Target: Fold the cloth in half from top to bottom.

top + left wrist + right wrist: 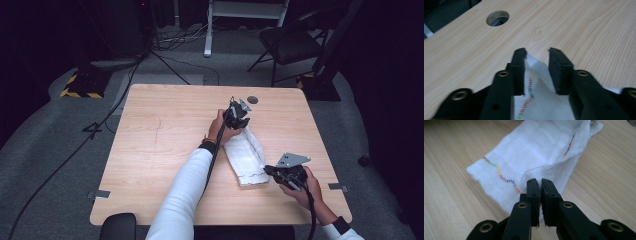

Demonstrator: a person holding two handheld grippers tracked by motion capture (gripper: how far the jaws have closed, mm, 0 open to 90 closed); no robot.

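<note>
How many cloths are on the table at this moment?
1. A white cloth with multicolour zigzag stitching lies folded right of the table's centre, between the left gripper at its far end and the right gripper at its near end.

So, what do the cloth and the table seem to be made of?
Cloth: probably a thin woven cotton, gauze-like; white and matte, with an open visible weave, frayed edges and multicoloured zigzag stitching along the border.

Table: light wood-look top, likely laminate or veneer rather than solid wood; the grain is smooth and even with a faint sheen, and a round hole is cut cleanly through it.
</note>
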